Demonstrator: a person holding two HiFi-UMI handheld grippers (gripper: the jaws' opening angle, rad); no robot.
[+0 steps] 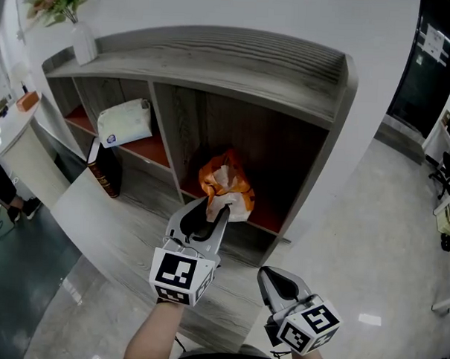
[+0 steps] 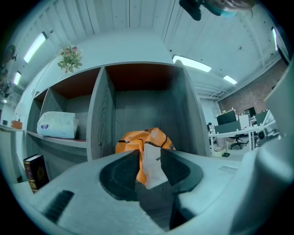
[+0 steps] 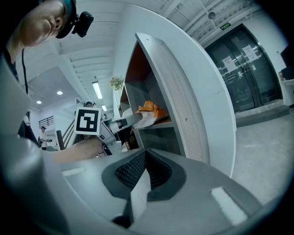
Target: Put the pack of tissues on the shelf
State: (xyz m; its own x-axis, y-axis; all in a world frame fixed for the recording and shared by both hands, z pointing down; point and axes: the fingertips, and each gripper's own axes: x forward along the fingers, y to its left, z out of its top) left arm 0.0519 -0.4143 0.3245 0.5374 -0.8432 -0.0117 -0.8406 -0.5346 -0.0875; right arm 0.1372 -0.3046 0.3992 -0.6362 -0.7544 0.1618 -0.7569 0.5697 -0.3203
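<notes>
The job looks all but done: the orange pack of tissues (image 1: pixel 226 181) already lies inside the shelf (image 1: pixel 215 59), on the reddish board of the wide right-hand compartment, toward its front edge, and it seems to rest there under its own weight. A white pack (image 1: pixel 125 122) sits in the compartment to the left, a dark book (image 1: pixel 105 170) stands below that, and a vase of flowers (image 1: pixel 83 44) is on top at the far left corner. The left gripper (image 1: pixel 218 209) reaches up to the front of the orange pack with its jaws standing apart. In the left gripper view a white sheet poking out of the pack stands in the gap between them, and the pads do not look to be pinching it, though the sheet runs close to both. So I'd say the pack is let go, and what remains is only to draw that gripper back without dragging the loose sheet or tugging the pack off the board. The right gripper (image 1: pixel 268 277) hangs low and well clear of the shelf, its jaws closed together with nothing in them.
</notes>
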